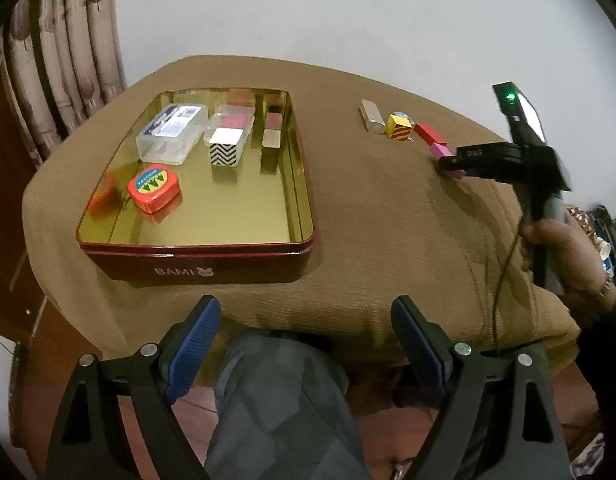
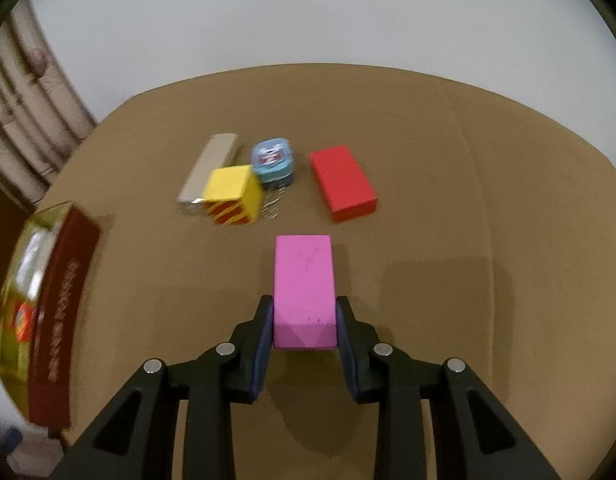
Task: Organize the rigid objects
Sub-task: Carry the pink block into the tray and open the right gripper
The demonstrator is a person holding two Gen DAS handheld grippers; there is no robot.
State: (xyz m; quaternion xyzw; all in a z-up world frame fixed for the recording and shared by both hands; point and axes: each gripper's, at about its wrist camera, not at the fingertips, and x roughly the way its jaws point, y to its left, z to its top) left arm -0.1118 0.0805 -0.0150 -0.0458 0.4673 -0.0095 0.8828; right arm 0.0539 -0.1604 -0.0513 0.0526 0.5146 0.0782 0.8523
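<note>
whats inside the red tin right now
The tin holds a clear plastic case, a zigzag box, an orange tape measure and small blocks at the back, partly hidden.

L gripper open, R gripper clamped.

L gripper [image 1: 306,350]: fingers spread wide at bottom of left wrist frame, blue pads [image 1: 192,354] facing in, nothing btwn them. R gripper [image 2: 305,322]: jaws closed on pink block [image 2: 304,280] at lower centre of right wrist frame; in left wrist frame it sits at right edge, person's hand [image 1: 563,248] wrapped round the handle.
</note>
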